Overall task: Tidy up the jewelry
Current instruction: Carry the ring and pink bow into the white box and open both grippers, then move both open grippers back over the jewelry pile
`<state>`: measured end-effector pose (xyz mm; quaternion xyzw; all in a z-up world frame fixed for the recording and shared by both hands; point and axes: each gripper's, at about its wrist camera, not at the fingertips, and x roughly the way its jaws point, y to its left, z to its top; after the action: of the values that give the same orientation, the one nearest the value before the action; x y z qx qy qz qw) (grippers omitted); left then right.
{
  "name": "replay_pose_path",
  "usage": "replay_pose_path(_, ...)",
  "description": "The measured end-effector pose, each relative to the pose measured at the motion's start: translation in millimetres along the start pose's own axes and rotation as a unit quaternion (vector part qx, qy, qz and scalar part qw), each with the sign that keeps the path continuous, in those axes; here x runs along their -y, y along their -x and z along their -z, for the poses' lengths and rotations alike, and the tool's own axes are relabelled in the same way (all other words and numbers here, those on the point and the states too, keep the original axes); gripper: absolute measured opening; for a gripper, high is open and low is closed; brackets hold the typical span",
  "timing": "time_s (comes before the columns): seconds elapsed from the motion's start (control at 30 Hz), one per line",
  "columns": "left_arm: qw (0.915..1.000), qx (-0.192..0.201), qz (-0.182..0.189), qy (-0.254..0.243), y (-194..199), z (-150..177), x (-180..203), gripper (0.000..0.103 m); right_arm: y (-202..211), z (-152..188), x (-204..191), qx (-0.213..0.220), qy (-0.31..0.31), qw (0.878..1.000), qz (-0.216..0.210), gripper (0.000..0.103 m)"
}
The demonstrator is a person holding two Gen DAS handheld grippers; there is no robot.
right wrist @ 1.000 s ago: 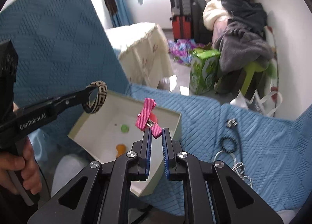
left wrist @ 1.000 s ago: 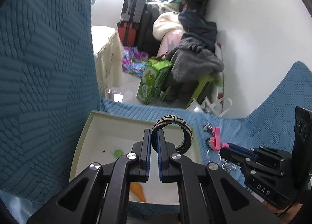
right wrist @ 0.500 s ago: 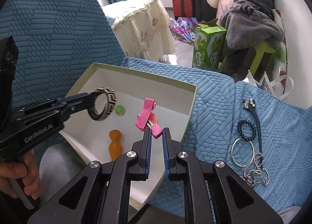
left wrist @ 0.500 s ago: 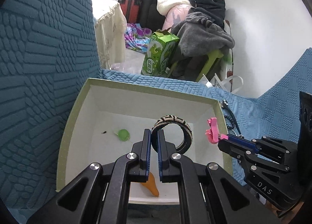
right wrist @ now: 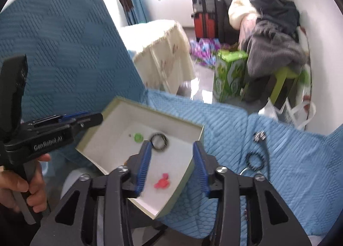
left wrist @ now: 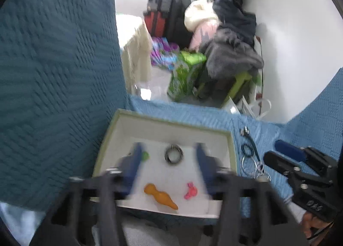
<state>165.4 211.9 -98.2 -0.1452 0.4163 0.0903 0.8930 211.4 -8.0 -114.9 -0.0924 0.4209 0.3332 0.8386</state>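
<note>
A white box with a green rim (left wrist: 171,120) (right wrist: 198,149) sits on the blue sofa cover. In it lie the patterned bangle (left wrist: 174,154) (right wrist: 159,140), the pink bow clip (left wrist: 191,191) (right wrist: 162,183), a green piece (left wrist: 145,156) (right wrist: 138,137) and an orange piece (left wrist: 160,196). My left gripper (left wrist: 169,168) is open and empty above the box; it also shows in the right wrist view (right wrist: 81,120). My right gripper (right wrist: 172,166) is open and empty above the box's right corner; it also shows in the left wrist view (left wrist: 276,153).
More jewelry lies on the cover right of the box: a black beaded ring (left wrist: 247,149) (right wrist: 255,160), a hoop (left wrist: 249,165) and a dark hair stick (right wrist: 264,145). The sofa back (left wrist: 53,63) rises at left. Clutter, a green carton (right wrist: 229,76) and suitcases stand beyond.
Both grippers have opened. The bangle dropped from the left gripper and the pink bow clip from the right one; both now lie in the box. Both grippers drew back.
</note>
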Motion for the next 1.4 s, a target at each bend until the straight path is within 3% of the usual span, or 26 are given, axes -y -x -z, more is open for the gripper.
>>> replay_pose_path(0.13,0.9995,0.031,0.009,-0.002,38.1,-10.7,17.2,0.060,41.6,-16.9,1.8,0.043,0.007,0.999,-0.001,0.047)
replay_pose_path(0.27,0.9976,0.067,0.004,-0.014,75.5,-18.2,37.4,0.060,79.6,-28.1,8.2,0.082,0.003,0.997,-0.002,0.060)
replay_pose_path(0.5,0.9922,0.121,0.012,-0.025,123.0,-16.3,71.6,0.060,131.2,-31.6,19.7,0.145,0.009,0.989,0.006,0.060)
replay_pose_path(0.7,0.9908,0.131,0.011,-0.035,135.3,-4.9,102.3,0.060,151.9,-17.3,37.2,0.163,0.010,0.986,0.037,0.060)
replay_pose_path(1.03,0.9900,0.125,0.022,-0.060,117.8,20.4,138.4,0.060,160.1,15.6,75.2,0.171,-0.012,0.983,0.061,0.059)
replay_pose_path(1.4,0.9922,0.075,0.077,-0.064,48.5,57.0,172.8,0.060,143.7,67.2,116.9,0.155,-0.043,0.984,0.080,0.052)
